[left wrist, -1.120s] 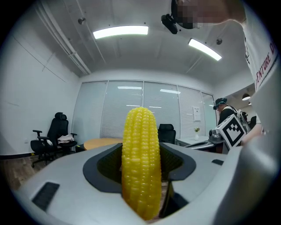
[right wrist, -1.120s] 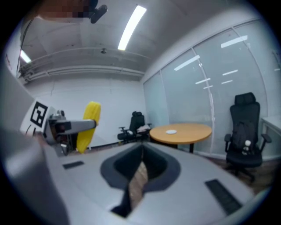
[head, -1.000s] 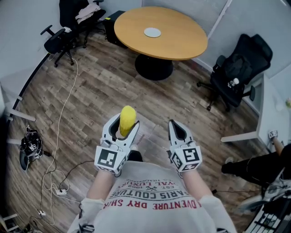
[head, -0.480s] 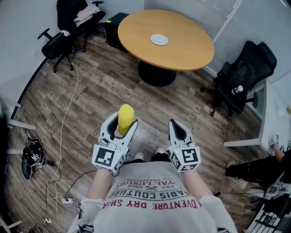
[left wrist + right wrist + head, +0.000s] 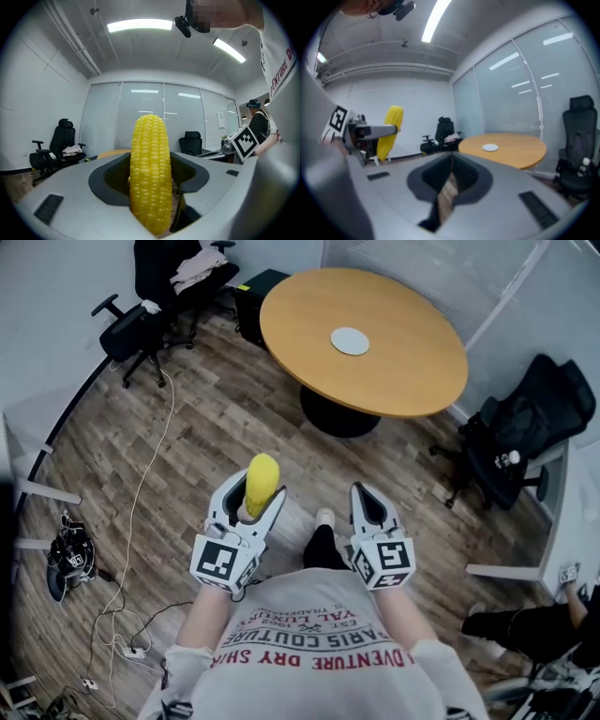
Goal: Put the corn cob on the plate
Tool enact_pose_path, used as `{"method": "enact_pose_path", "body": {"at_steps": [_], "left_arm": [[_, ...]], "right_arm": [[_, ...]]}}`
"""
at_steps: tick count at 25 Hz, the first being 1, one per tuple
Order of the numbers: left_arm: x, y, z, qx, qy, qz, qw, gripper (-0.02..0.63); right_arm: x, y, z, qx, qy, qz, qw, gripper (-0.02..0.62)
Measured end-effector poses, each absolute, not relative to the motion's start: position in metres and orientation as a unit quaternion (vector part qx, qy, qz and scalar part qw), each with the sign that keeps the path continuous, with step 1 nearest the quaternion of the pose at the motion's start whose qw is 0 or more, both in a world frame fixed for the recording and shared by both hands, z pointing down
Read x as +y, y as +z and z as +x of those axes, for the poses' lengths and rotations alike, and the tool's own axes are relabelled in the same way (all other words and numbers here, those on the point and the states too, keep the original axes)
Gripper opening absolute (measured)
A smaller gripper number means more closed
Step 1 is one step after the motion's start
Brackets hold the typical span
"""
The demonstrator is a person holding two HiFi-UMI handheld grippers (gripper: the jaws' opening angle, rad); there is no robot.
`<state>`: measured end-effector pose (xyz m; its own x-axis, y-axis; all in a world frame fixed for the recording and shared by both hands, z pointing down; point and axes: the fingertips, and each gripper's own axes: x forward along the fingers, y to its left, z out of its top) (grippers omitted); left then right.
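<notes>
A yellow corn cob (image 5: 262,482) stands upright between the jaws of my left gripper (image 5: 254,495), which is shut on it at chest height above the wooden floor. In the left gripper view the corn cob (image 5: 150,173) fills the middle of the gap. My right gripper (image 5: 364,495) is level with it to the right, shut with nothing in it. A small white plate (image 5: 350,340) lies on the round wooden table (image 5: 412,362), far ahead of both grippers. The right gripper view shows the plate (image 5: 490,147) on the table (image 5: 520,152) and the corn cob (image 5: 389,132) at left.
Black office chairs stand at the far left (image 5: 131,326) and at the right (image 5: 525,432) of the table. A cable (image 5: 141,474) runs over the floor at left, near a black object (image 5: 66,559). Glass partitions stand behind the table.
The table and plate have shifted right and slightly nearer in the head view as the person walks. Both grippers keep their pose; the corn stays held.
</notes>
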<state>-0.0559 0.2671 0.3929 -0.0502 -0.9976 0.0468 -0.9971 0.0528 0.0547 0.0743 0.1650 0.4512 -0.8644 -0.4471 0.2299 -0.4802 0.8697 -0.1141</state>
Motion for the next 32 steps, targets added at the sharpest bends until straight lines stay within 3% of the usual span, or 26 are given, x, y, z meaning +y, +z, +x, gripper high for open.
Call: {"method": "enact_pose_path", "body": {"at_steps": [16, 32], "left_arm": [[0.023, 0.393, -0.12, -0.734, -0.008, 0.678, 0.042, 0.282], [-0.153, 0.415, -0.203, -0.659, 0.009, 0.75, 0.053, 0.282]], "right_arm": [[-0.093, 0.44, 0.021, -0.96, 0.064, 0.254, 0.096, 0.029], [-0.226, 0.455, -0.047, -0.935, 0.066, 0.332, 0.106, 0.029]]}}
